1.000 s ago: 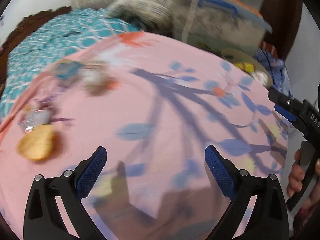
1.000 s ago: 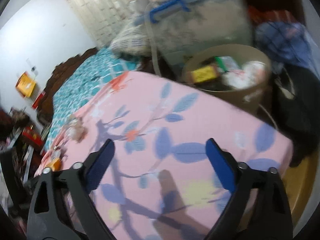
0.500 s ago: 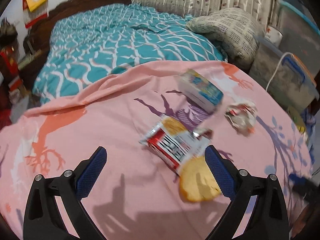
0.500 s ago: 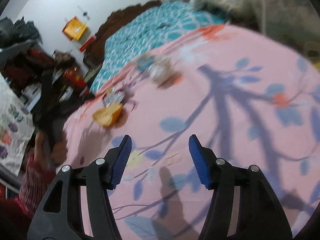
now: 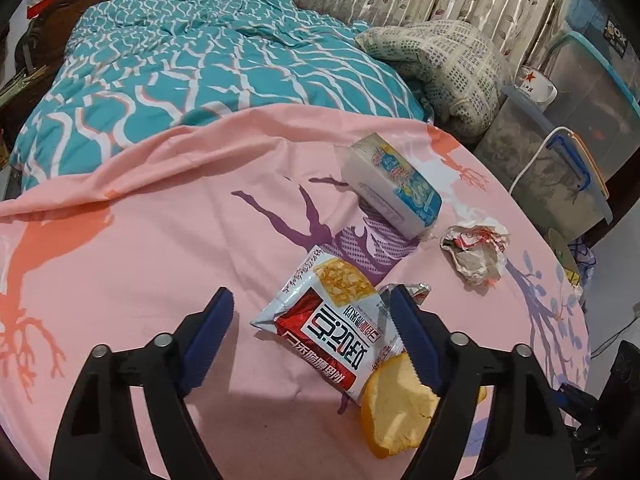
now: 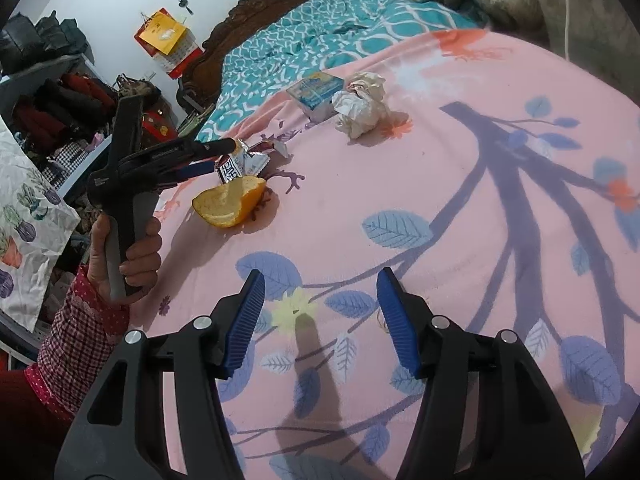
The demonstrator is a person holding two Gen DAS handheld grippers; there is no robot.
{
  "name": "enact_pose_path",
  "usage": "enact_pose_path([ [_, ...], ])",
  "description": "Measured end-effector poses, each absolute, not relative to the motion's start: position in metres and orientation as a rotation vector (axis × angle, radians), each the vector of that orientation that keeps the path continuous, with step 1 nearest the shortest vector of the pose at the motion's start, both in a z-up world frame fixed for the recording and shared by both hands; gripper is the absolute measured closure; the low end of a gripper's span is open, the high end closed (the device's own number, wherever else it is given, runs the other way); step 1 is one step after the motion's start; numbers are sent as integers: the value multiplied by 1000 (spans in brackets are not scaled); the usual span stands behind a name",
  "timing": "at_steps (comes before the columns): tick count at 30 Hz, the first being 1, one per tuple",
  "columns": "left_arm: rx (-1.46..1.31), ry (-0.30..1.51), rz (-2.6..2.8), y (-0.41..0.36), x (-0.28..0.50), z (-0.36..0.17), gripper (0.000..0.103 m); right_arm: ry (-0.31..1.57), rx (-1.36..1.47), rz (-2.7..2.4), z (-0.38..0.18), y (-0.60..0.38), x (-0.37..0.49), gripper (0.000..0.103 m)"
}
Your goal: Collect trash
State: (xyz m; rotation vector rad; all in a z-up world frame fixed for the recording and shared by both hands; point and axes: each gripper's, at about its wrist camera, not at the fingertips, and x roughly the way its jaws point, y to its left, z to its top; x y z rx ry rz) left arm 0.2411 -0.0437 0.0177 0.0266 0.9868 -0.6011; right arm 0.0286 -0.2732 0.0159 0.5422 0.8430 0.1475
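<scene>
On the pink floral bedsheet lies a small scatter of rubbish. The left gripper hangs just over it with its blue-padded jaws spread wide and nothing clamped; the red-and-silver crinkled snack wrapper sits between them, and the curved piece of orange peel lies under the right-hand finger. Whether the pads touch the wrapper cannot be told from this view. Beyond it stand a small white-and-blue printed carton and, just beside that, a crumpled ball of white paper.

The right wrist view shows what the left cannot: the person's left hand, in a red checked sleeve, wrapped round the tool's handle, with the fingers reaching flat over the peel toward the wrapper. The right gripper is also open and empty, poised over a bare stretch of sheet well apart from the rubbish. Only the left view shows the clear plastic storage box with blue latch beside the bed.
</scene>
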Motion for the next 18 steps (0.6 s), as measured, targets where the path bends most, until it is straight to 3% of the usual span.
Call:
enact_pose_path([
  [8, 16, 1022, -612, -46, 244, 6, 64, 841, 550, 150, 16, -276, 28, 42],
  [10, 14, 1023, -610, -45, 244, 6, 80, 844, 541, 148, 16, -275, 30, 42],
  [18, 2, 1021, -618, -44, 242, 5, 86, 894, 586, 266, 15, -261, 79, 40],
])
